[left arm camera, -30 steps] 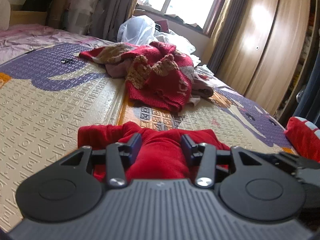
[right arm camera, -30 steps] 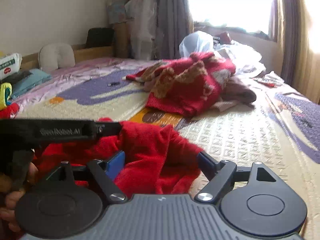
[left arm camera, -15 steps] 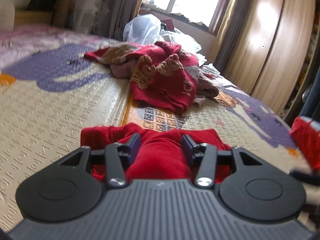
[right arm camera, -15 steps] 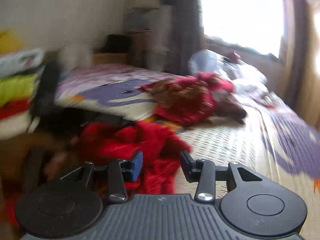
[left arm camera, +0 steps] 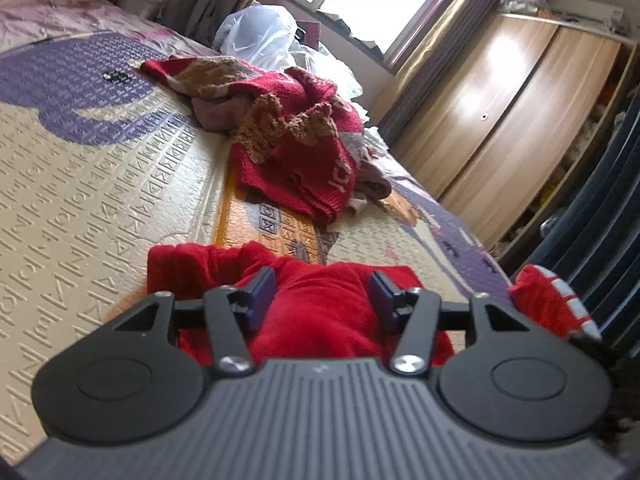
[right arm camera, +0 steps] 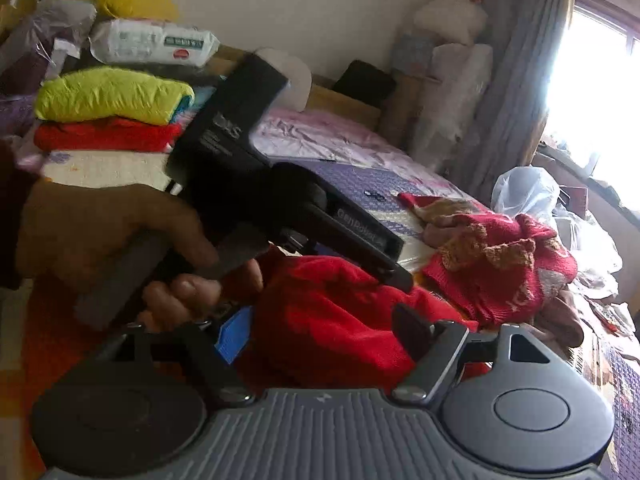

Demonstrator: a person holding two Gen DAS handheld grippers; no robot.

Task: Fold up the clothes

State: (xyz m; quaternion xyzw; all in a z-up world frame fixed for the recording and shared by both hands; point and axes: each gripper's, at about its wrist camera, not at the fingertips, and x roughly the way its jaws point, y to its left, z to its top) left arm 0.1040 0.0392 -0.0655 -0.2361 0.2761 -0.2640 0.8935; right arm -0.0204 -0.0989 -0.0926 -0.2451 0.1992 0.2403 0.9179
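The left tool (left arm camera: 322,294) sat with its jaws easing apart around a bunched red garment (left arm camera: 320,312) on the patterned bed mat (left arm camera: 80,208). The right tool (right arm camera: 320,330) was opening wide too, red cloth between its pads, not pinched. A hand (right arm camera: 120,236) gripped the left tool's handle. Beyond lay a red knitted sweater (left arm camera: 296,140); folded clothes (right arm camera: 108,116) were stacked near the wall.
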